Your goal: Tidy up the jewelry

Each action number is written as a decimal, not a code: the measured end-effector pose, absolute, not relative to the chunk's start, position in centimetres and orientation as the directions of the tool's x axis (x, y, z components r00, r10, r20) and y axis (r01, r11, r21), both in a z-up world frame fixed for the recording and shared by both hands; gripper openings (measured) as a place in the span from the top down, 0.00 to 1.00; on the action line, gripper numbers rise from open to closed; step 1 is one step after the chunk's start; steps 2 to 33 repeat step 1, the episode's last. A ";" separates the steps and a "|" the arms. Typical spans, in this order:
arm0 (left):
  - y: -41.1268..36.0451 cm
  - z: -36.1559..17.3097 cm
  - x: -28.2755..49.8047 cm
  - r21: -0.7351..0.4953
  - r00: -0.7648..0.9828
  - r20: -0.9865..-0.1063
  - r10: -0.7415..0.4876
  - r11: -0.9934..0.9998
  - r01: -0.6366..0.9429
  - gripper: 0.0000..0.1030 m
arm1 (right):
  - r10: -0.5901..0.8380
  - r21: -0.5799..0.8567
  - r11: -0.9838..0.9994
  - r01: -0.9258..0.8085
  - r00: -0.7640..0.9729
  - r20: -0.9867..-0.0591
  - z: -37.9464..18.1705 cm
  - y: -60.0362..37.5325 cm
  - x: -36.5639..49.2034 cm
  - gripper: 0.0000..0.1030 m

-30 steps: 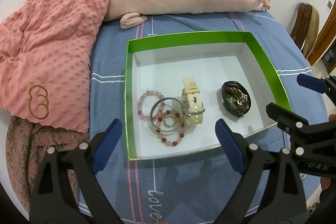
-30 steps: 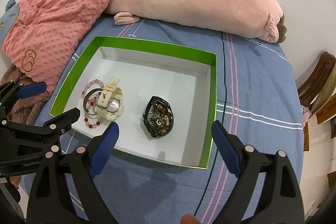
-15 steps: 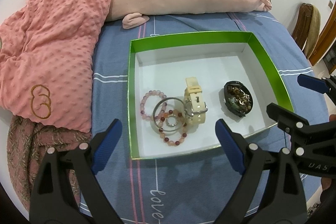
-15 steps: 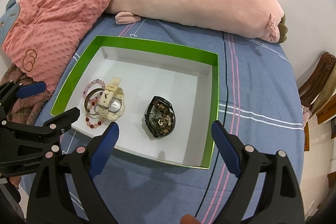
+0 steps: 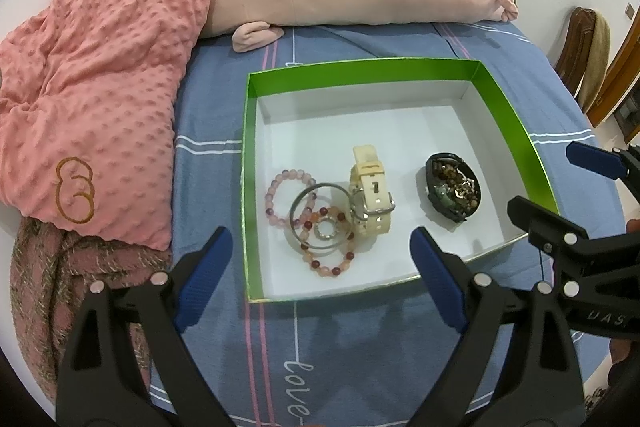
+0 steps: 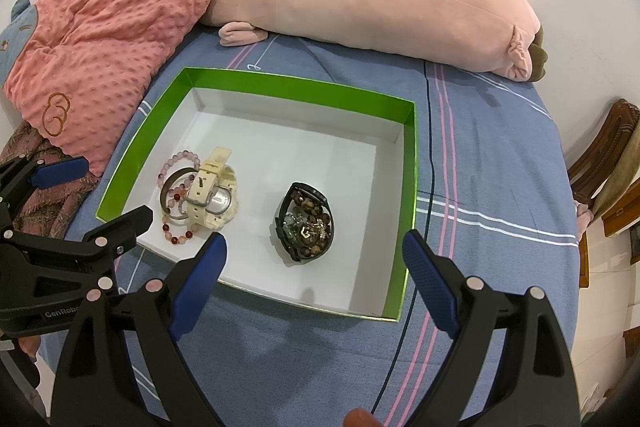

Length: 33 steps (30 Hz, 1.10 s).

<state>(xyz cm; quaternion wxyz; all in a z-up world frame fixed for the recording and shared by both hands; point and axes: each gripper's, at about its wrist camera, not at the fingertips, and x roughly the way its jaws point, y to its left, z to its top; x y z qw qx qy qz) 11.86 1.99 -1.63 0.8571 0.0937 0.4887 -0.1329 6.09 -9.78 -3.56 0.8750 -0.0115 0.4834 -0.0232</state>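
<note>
Fingers of the left gripper [image 5: 320, 267] stand wide apart with nothing between them, hovering over the near edge of the green-walled box [image 5: 516, 131]. The right gripper [image 6: 314, 275] is likewise spread and empty, its blue-padded tips above the box's near wall. Each gripper shows at the side of the other's view.

Inside the box, on its white floor, a cream watch [image 5: 370, 199] lies toward the left half. Touching it on its left is a cluster: a metal bangle [image 5: 316, 223] overlapping a pale pink bead bracelet [image 5: 280, 195], a red-and-orange bead bracelet [image 5: 332, 259] and a small sparkling ring [image 5: 327, 230] inside the bangle. Apart from these, toward the right, sits a black oval piece [image 6: 304, 223] filled with brown beads and small metal bits.

The box rests on a blue striped bedsheet [image 5: 340, 347]. A dotted pink blanket [image 5: 100, 87] lies to the left, and a long pink plush pillow [image 6: 380, 3] stretches beyond the box.
</note>
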 end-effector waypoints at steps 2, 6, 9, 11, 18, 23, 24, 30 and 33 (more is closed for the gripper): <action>2.0 -1.6 11.9 0.030 0.487 -0.863 -0.137 0.947 0.319 0.11 | -0.052 -0.043 0.999 0.030 0.532 -0.845 -3.6 -9.8 6.1 0.13; 2.0 -1.6 11.9 0.030 0.487 -0.863 -0.137 0.947 0.319 0.11 | -0.052 -0.043 0.999 0.030 0.532 -0.845 -3.6 -9.8 6.1 0.13; 2.0 -1.6 11.9 0.030 0.487 -0.863 -0.137 0.947 0.319 0.11 | -0.052 -0.043 0.999 0.030 0.532 -0.845 -3.6 -9.8 6.1 0.13; 2.0 -1.6 11.9 0.030 0.487 -0.863 -0.137 0.947 0.319 0.11 | -0.052 -0.043 0.999 0.030 0.532 -0.845 -3.6 -9.8 6.1 0.13; 2.0 -1.6 11.9 0.030 0.487 -0.863 -0.137 0.947 0.319 0.11 | -0.052 -0.043 0.999 0.030 0.532 -0.845 -3.6 -9.8 6.1 0.13; 2.0 -1.6 11.9 0.030 0.487 -0.863 -0.137 0.947 0.319 0.11 | -0.052 -0.043 0.999 0.030 0.532 -0.845 -3.6 -9.8 6.1 0.13; 2.0 -1.6 11.9 0.030 0.487 -0.863 -0.137 0.947 0.319 0.11 | -0.052 -0.043 0.999 0.030 0.532 -0.845 -3.6 -9.8 6.1 0.13; 2.0 -1.6 11.9 0.030 0.487 -0.863 -0.137 0.947 0.319 0.11 | -0.052 -0.043 0.999 0.030 0.532 -0.845 -3.6 -9.8 6.1 0.13; 2.0 -1.6 11.9 0.030 0.487 -0.863 -0.137 0.947 0.319 0.11 | -0.052 -0.043 0.999 0.030 0.532 -0.845 -3.6 -9.8 6.1 0.13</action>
